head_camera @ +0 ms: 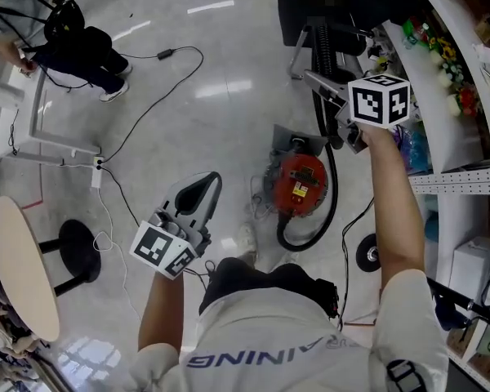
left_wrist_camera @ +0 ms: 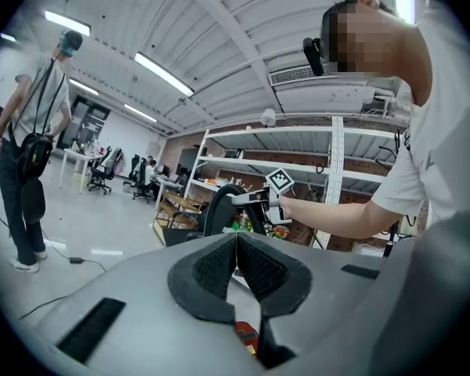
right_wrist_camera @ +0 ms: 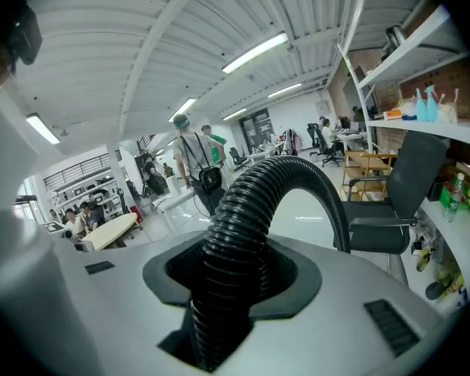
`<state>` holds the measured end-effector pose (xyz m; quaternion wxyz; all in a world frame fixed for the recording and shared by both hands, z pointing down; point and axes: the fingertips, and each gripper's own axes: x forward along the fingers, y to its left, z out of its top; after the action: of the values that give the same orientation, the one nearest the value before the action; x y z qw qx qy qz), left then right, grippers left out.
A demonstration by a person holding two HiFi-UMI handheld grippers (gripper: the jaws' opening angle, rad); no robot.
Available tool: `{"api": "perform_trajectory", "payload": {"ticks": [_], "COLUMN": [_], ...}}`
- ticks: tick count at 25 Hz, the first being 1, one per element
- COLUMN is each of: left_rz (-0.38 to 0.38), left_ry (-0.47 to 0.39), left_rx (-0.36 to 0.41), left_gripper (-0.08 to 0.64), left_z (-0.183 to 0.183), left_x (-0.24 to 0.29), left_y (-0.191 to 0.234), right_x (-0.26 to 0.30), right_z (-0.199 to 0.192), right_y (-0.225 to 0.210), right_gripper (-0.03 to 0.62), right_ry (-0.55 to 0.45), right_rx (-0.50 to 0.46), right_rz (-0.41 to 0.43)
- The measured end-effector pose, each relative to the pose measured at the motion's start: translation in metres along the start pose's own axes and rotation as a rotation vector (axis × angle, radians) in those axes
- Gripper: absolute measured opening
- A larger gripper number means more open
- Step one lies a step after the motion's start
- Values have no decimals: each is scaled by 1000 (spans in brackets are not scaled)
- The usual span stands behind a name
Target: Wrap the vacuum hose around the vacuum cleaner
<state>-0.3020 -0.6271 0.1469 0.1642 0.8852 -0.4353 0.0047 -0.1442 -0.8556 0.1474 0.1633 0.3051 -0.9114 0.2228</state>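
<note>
A red vacuum cleaner (head_camera: pixel 300 183) sits on the floor in front of my feet. Its black ribbed hose (head_camera: pixel 333 194) loops round the vacuum's right side and near end, then rises to my right gripper (head_camera: pixel 328 86), which is shut on it above the machine. In the right gripper view the hose (right_wrist_camera: pixel 276 180) runs up between the jaws of the right gripper (right_wrist_camera: pixel 232 279) and arches away to the right. My left gripper (head_camera: pixel 207 184) hovers left of the vacuum, shut with nothing held; its pads (left_wrist_camera: pixel 219 269) meet. From the left gripper view the hose (left_wrist_camera: pixel 218 207) and the vacuum (left_wrist_camera: pixel 247 337) show.
A black office chair (head_camera: pixel 322 11) stands just beyond the vacuum. White shelving (head_camera: pixel 453 96) with small items lines the right side. A round table (head_camera: pixel 20 268) and stool base (head_camera: pixel 78 250) are at the left. Cables (head_camera: pixel 147 113) trail across the floor; a person (head_camera: pixel 73 43) stands far left.
</note>
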Motion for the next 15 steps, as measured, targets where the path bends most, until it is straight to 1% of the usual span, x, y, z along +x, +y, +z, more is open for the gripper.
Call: {"api": "perform_trajectory", "payload": {"ticks": [7,15], "left_rz": [41,87], "left_ry": [1,-12], "left_rx": [-6,-25], "left_gripper": [18,18], "left_z": [-1,-1], "left_x": [-17,-38], "left_y": [20,39], "right_x": [58,106], "right_z": [-13,-49], "right_y": [42,122], "right_gripper": [155,155], "right_ry": [71,161], "right_rx": [-33,-69], "right_rz": [95,239]}}
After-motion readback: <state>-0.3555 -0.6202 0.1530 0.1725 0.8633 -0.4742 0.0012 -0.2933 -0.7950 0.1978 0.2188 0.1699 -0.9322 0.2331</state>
